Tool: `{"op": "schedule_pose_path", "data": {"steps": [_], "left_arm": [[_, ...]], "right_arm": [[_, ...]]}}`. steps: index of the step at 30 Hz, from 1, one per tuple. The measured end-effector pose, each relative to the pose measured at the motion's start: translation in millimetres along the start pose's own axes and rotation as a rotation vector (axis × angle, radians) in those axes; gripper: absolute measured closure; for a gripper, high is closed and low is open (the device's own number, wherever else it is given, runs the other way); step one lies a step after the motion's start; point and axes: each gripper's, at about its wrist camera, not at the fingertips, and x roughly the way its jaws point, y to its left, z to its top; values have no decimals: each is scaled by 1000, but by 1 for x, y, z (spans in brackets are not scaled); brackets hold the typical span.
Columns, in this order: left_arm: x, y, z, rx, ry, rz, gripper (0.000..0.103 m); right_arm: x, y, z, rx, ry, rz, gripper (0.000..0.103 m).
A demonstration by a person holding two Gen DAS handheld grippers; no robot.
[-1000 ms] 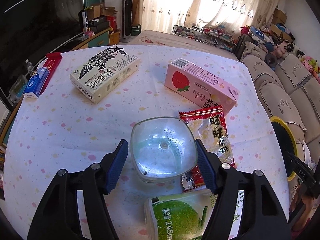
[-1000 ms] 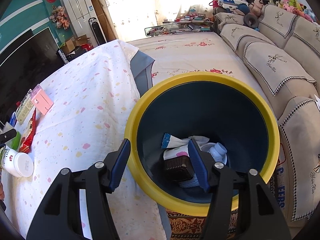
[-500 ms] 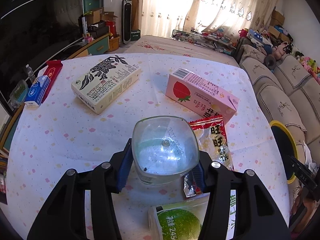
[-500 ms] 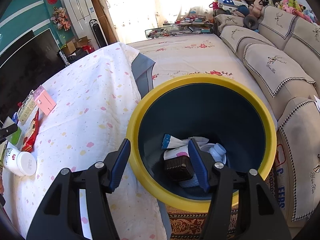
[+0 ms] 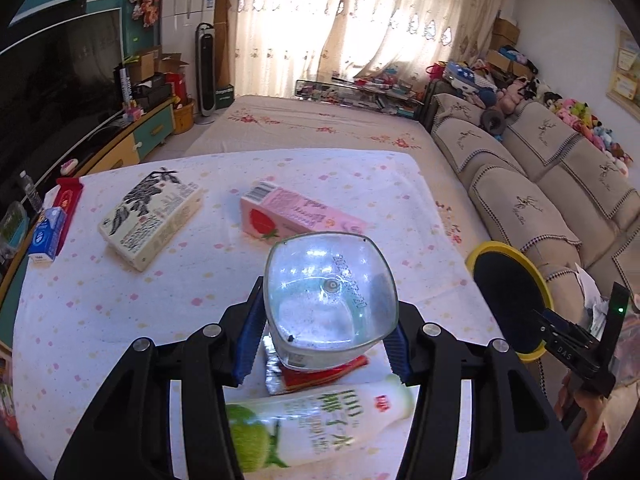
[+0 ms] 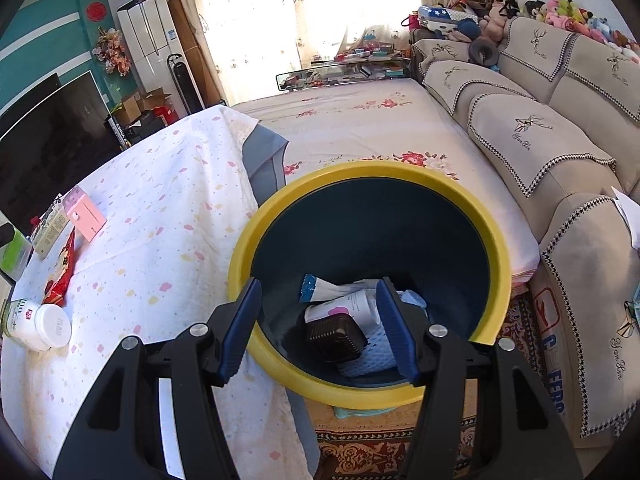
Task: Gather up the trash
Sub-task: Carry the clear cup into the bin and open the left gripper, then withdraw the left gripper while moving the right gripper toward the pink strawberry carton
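My left gripper (image 5: 326,332) is shut on a clear plastic bottle (image 5: 330,300), base towards the camera, held above the dotted tablecloth (image 5: 120,320). Under it lie a red snack wrapper (image 5: 320,376) and a green-labelled drink bottle (image 5: 320,420). Further back, a pink carton (image 5: 296,216) and a cream carton (image 5: 154,216) lie flat. The yellow-rimmed bin (image 5: 476,254) stands off the table's right edge. My right gripper (image 6: 320,320) hangs open over the bin's near rim (image 6: 360,170), with nothing between its fingers. Inside the bin are a black box (image 6: 336,334) and wrappers (image 6: 332,288).
A blue tissue pack (image 5: 48,234) and a red packet (image 5: 68,200) sit at the table's far left. A beige sofa (image 5: 540,184) runs along the right behind the bin. The floor mat (image 6: 360,120) lies beyond the table. A TV stands on the left.
My left gripper has closed on the clear bottle and raised it off the table, towards the right. The right gripper has drifted slightly and stays open above the bin.
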Motion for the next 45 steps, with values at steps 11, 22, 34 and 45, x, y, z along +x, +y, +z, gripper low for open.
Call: {"op": "schedule_pose_path", "data": {"steps": [11,22,34,45], "left_arm": [[38,-146,9,195,57,-224,51],[125,-246,6,269,186,-298,51],[145,-257,10,241,173,-283,30],[33,-158,11,161,25,-262,21]], "right_arm": [[-21,-51,-19,82,-13,-73,46],[-25,-92,-37,149,8,-106,46],[-17,-91,-42,153,36,-84,46],[-15,-58,-38,100,40,-44,46]]}}
